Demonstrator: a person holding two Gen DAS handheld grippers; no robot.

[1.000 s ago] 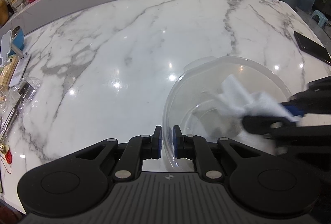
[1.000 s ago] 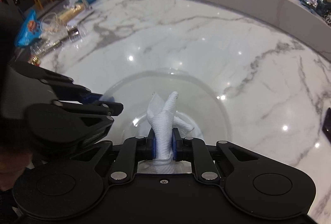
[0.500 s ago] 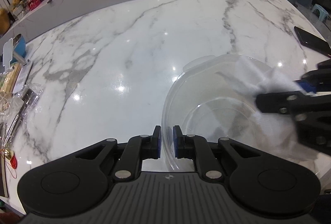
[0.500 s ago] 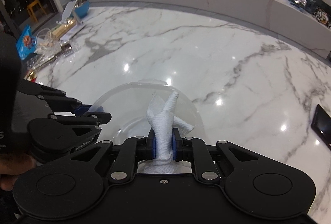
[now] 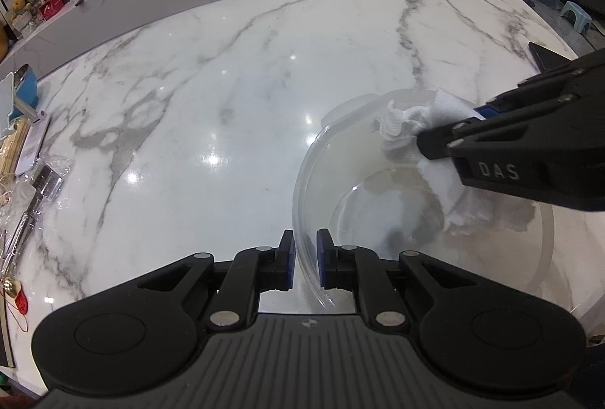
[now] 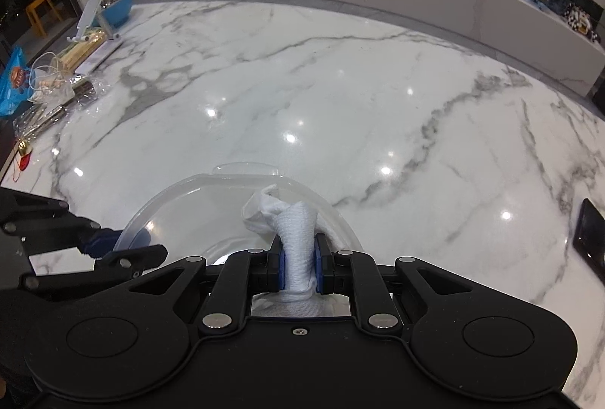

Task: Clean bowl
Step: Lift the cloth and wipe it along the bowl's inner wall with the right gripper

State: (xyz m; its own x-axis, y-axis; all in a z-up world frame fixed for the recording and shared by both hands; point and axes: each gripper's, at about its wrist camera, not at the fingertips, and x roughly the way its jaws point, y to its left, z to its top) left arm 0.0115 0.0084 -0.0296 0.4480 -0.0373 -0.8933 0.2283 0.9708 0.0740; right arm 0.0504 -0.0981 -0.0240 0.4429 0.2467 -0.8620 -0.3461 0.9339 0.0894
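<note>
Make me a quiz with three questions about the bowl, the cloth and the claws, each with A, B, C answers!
1. Where does the left claw hold the clear bowl?
A. on its rim
B. under its base
C. nowhere

2. What colour is the cloth?
A. red
B. white
C. green

3. What is the right claw doing?
A. hanging open
B. gripping a spoon
C. pinching the cloth

Answers:
1 A, the bowl's thin wall runs between the two blue pads in the left wrist view.
2 B, the bunched cloth looks white in both views.
3 C, the cloth is squeezed between the blue pads, its free end over the bowl's far rim.
</note>
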